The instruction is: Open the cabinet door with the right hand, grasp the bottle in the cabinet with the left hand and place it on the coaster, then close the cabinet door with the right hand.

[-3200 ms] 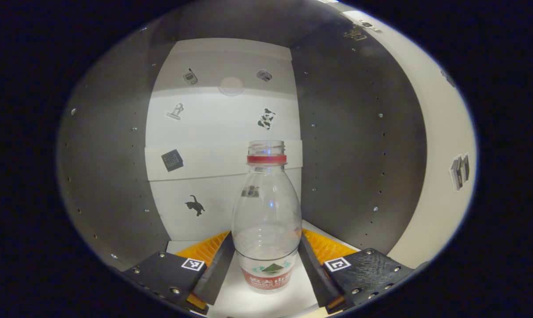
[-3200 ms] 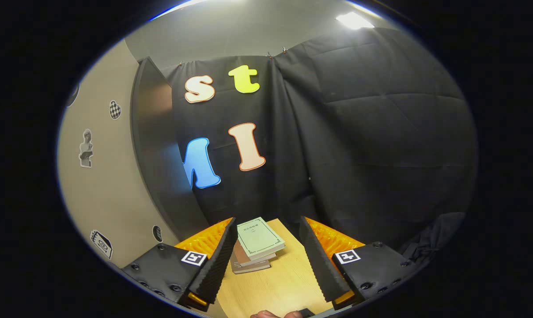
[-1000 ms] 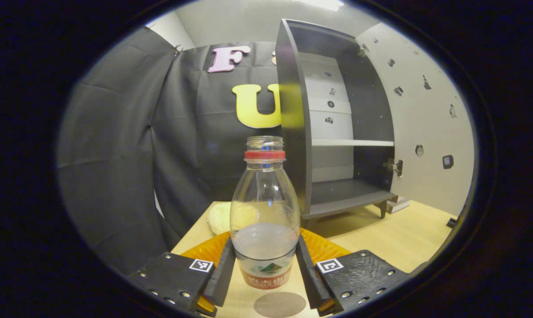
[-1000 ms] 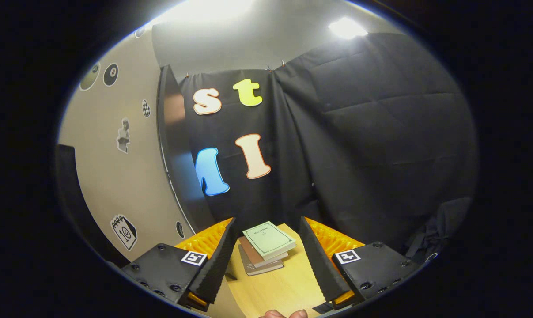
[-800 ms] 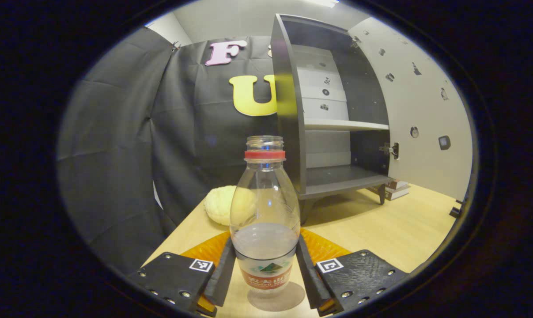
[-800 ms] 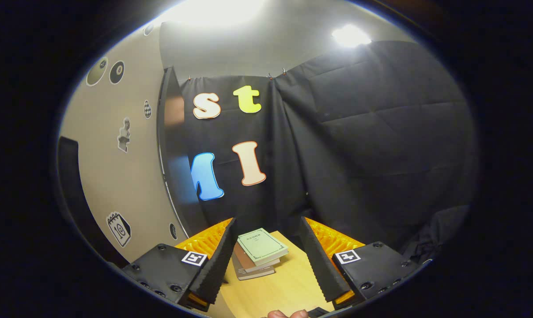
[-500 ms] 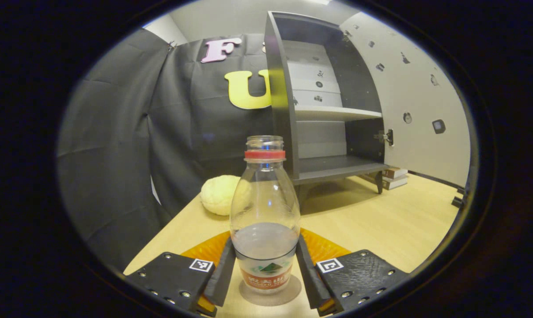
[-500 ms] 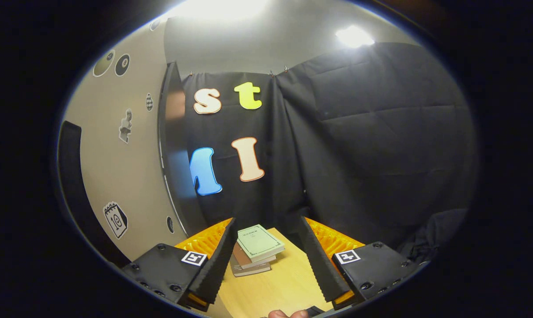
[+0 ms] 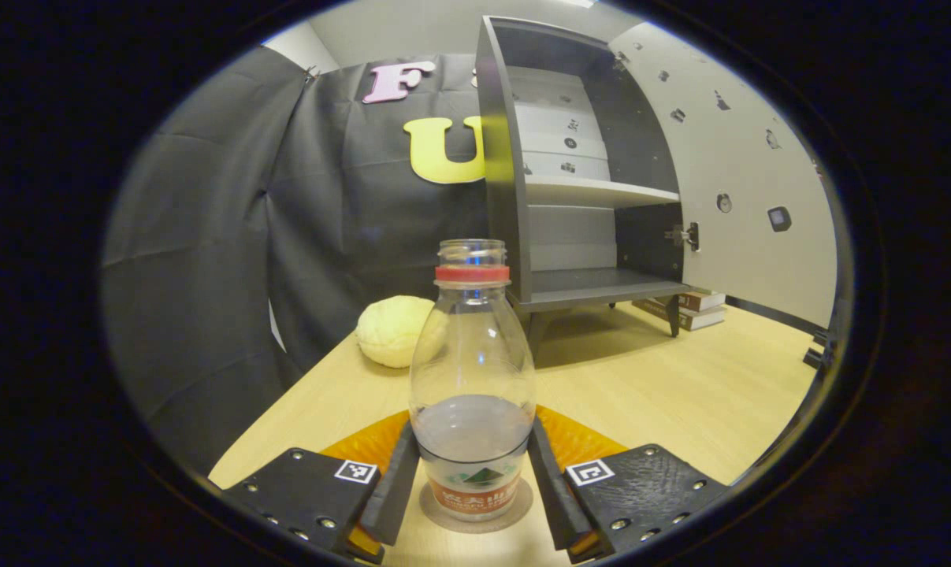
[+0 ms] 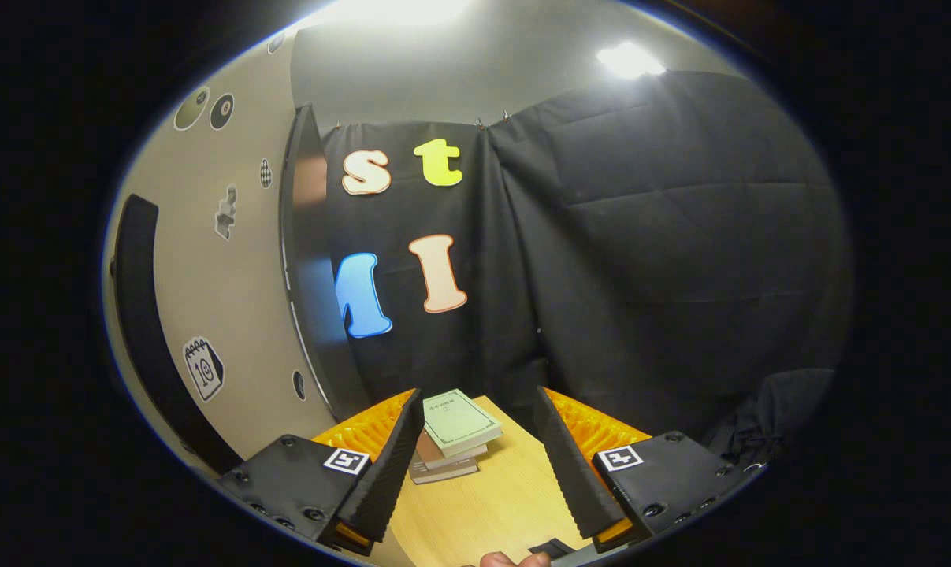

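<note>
Clear thin plastic, the bottle (image 9: 473, 370) your left gripper (image 9: 470, 488) pinches low at its label sits on the coaster (image 9: 475, 512), light, uncapped and likely crushable, so release gently while your right gripper (image 10: 475, 465) waits spread and empty.

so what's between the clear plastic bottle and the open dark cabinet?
Bare wooden tabletop in the left gripper view, nothing else. The pale round bun sits off to the side of the clear plastic bottle, not toward the open dark cabinet.

Both views are sharp at centre and strongly curved toward the edges by the fisheye lens. In the right gripper view, two ceiling lights (image 10: 629, 57) glare white. The table (image 9: 680, 394) is evenly lit, with a soft shadow under the cabinet (image 9: 585, 165).
</note>
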Demonstrator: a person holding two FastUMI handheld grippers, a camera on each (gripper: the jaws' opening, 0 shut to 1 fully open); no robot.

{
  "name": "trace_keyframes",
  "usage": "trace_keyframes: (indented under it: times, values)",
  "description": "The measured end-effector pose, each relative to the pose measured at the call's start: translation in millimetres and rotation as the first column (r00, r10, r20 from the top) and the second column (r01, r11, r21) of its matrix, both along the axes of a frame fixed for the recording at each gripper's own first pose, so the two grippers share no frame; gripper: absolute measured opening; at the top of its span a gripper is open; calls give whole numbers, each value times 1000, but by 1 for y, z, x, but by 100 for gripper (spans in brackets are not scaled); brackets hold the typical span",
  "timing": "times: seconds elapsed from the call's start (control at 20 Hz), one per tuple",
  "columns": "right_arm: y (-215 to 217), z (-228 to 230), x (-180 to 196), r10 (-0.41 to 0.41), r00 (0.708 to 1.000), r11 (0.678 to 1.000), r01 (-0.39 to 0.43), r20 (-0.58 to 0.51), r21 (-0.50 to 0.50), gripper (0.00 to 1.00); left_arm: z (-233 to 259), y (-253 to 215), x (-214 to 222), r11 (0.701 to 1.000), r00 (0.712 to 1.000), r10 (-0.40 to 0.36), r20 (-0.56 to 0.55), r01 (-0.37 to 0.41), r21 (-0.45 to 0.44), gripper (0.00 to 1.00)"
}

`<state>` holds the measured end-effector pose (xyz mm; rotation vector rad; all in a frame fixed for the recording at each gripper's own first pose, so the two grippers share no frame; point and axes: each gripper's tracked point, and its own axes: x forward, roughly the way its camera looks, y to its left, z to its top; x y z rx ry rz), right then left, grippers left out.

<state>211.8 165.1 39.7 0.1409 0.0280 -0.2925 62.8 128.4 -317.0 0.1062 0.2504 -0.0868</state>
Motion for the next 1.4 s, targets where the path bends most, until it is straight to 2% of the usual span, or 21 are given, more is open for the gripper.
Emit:
trace_keyframes:
  times: [0.15, 0.25, 0.3, 0.35, 0.7, 0.85, 0.9, 1.15, 1.2, 1.3, 1.35, 1.4]
  values:
    - [0, -3, 0, 2, 1000, 999, -2, -11, -43, 90, 2, 4, -2, 1000, 1000, 12, -10, -12, -28, 75]
    - [3, -6, 1, 13, 1000, 999, -14, -19, -43, 90, -1, 3, -3, 999, 1000, 16, -10, -16, -35, 76]
    - [4, -9, 1, 18, 1000, 999, -19, -22, -35, 90, 1, 1, -4, 999, 1000, 12, -11, -12, -39, 81]
    - [4, -10, 2, 21, 999, 999, -22, -24, -29, 90, 4, -1, -5, 999, 1000, 6, -10, -7, -38, 82]
    - [4, -18, 5, 32, 999, 999, -32, -26, -6, 90, 38, 0, -6, 999, 999, 21, 42, -19, -39, 82]
    - [-1, -27, 6, 26, 999, 1000, -26, -48, 9, 90, 67, -3, -4, 999, 996, 6, 86, -1, -51, 79]
    - [0, -28, 6, 26, 998, 1000, -25, -50, 10, 90, 79, -3, -5, 999, 994, -2, 106, 7, -49, 82]
    - [5, -30, 4, 31, 998, 999, -31, -61, 12, 90, 158, -12, -6, 998, 977, -32, 213, 41, -37, 79]
    - [7, -29, 4, 36, 997, 999, -35, -61, 16, 82, 173, -13, -6, 998, 974, -32, 224, 43, -45, 79]
    - [13, -21, 2, 54, 997, 998, -53, -49, 14, 83, 198, -13, -6, 998, 973, -19, 229, 32, -51, 82]
    - [15, -16, 2, 67, 997, 998, -66, -44, 13, 82, 209, -13, -5, 999, 975, -8, 220, 18, -44, 79]
    - [17, -11, 2, 83, 996, 997, -83, -40, 10, 82, 221, -14, -5, 999, 976, 4, 216, 4, -36, 84]
